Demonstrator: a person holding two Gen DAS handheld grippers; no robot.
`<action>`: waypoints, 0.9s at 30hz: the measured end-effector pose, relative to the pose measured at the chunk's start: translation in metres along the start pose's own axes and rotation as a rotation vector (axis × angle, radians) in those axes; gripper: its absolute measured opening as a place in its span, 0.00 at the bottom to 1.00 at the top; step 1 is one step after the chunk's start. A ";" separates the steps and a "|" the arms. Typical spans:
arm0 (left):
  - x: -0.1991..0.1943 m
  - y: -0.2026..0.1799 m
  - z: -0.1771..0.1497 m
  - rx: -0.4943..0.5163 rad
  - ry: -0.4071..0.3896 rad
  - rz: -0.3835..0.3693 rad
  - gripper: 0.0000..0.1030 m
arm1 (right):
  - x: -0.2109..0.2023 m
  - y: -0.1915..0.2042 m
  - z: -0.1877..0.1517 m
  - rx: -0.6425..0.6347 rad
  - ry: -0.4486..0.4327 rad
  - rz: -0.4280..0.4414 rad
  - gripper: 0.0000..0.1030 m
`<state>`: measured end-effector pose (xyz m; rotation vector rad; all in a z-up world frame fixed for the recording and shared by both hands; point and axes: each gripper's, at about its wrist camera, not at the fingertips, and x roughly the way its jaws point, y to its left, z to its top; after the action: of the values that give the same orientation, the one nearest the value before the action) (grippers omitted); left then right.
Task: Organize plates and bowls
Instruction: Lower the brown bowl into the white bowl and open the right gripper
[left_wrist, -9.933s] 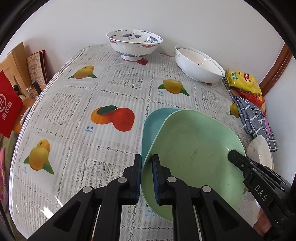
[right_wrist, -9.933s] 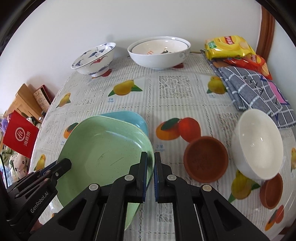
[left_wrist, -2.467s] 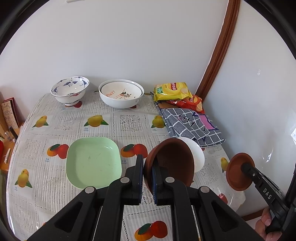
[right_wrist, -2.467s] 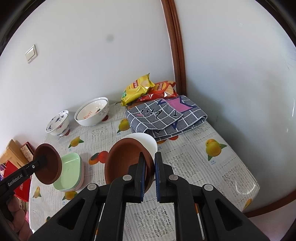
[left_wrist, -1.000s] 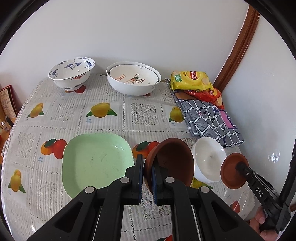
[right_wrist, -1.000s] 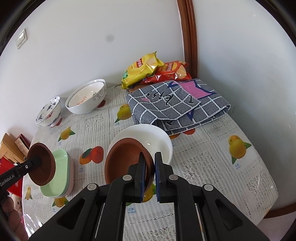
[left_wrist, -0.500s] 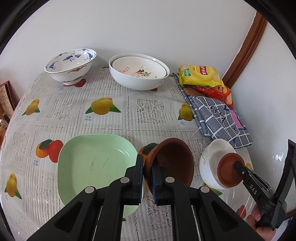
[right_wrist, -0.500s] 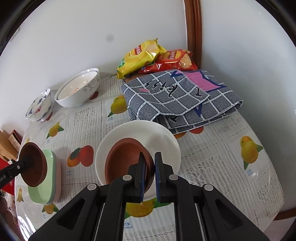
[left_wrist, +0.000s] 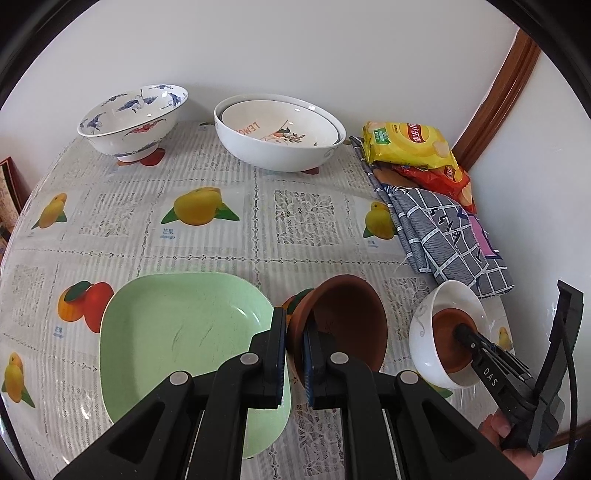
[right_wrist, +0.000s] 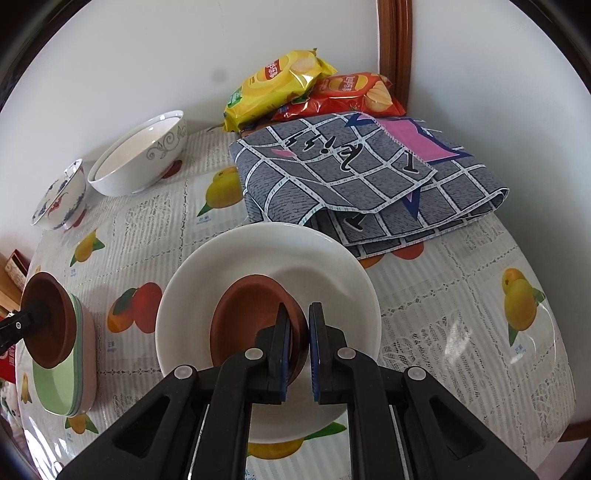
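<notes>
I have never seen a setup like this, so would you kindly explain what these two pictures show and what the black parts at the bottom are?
There is no robot here: a person holds a pair of tongs in each hand, each with a wide-angle camera looking along its fingers. One picture comes from the left tongs, the other from the right tongs. Each pair is shut on the rim of a brown dish: the left brown dish hangs beside the green plate, the right brown dish sits inside the white bowl. On the fruit-print tablecloth also stand a blue-patterned bowl, nested white bowls, snack bags and a folded checked cloth.
</notes>
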<state>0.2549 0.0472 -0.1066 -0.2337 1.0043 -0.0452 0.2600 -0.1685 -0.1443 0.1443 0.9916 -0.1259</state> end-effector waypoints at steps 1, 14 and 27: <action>0.001 0.001 0.000 -0.001 0.001 -0.001 0.08 | 0.001 0.000 0.000 0.000 0.001 -0.001 0.09; 0.011 0.009 0.001 -0.014 0.023 -0.002 0.08 | 0.013 0.005 0.002 -0.037 0.020 -0.055 0.08; 0.008 0.007 0.001 0.000 0.024 0.006 0.08 | 0.020 0.018 0.001 -0.116 0.044 -0.142 0.12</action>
<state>0.2597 0.0527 -0.1147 -0.2303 1.0289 -0.0426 0.2749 -0.1519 -0.1591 -0.0295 1.0500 -0.1957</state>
